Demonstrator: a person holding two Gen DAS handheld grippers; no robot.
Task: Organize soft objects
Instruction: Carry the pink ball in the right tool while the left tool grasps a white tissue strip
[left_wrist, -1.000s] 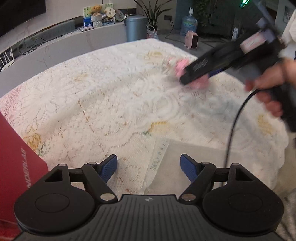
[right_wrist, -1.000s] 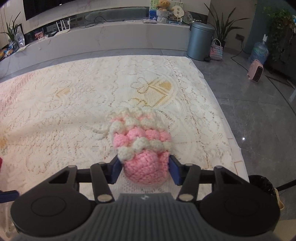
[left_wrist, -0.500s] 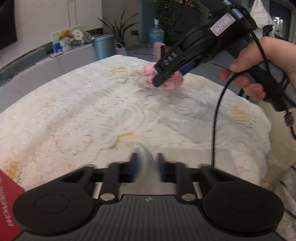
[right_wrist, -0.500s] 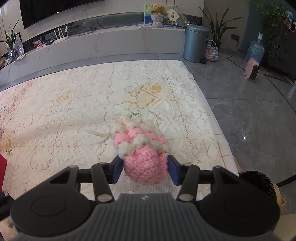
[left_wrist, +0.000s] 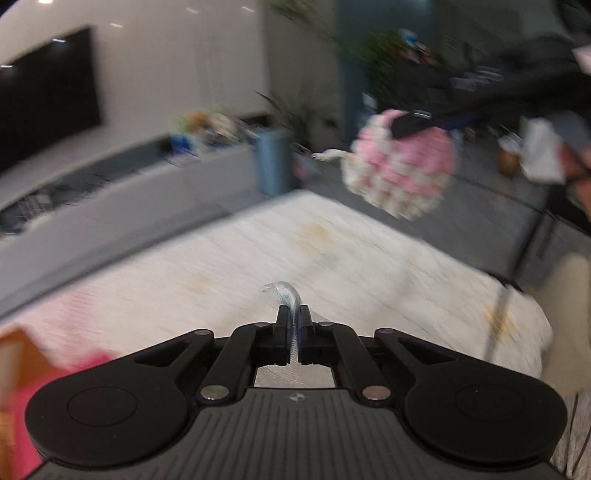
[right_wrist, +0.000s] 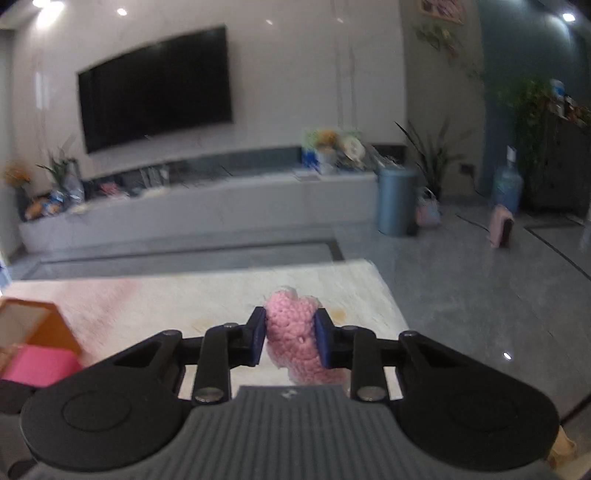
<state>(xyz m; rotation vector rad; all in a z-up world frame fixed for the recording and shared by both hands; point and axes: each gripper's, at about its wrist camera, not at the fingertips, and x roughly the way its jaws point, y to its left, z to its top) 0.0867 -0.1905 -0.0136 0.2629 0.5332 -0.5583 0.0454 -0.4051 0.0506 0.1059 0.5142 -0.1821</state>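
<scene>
My right gripper (right_wrist: 290, 338) is shut on a pink and cream crocheted pouch (right_wrist: 299, 343) and holds it in the air above the lace-covered table (right_wrist: 207, 299). The left wrist view shows the pouch (left_wrist: 400, 173) hanging high at the upper right, clear of the table (left_wrist: 314, 243). My left gripper (left_wrist: 294, 326) is shut on a thin clear plastic bag (left_wrist: 282, 295), whose edge sticks up between the fingers. That view is motion-blurred.
An orange and pink box (right_wrist: 33, 343) stands at the table's left; it also shows blurred in the left wrist view (left_wrist: 14, 373). Beyond the table are a grey floor, a blue bin (right_wrist: 395, 201) and a low TV bench (right_wrist: 192, 210).
My left gripper closed on the clear bag and lifted it. My right gripper raised the pouch off the table, and both views tilted upward.
</scene>
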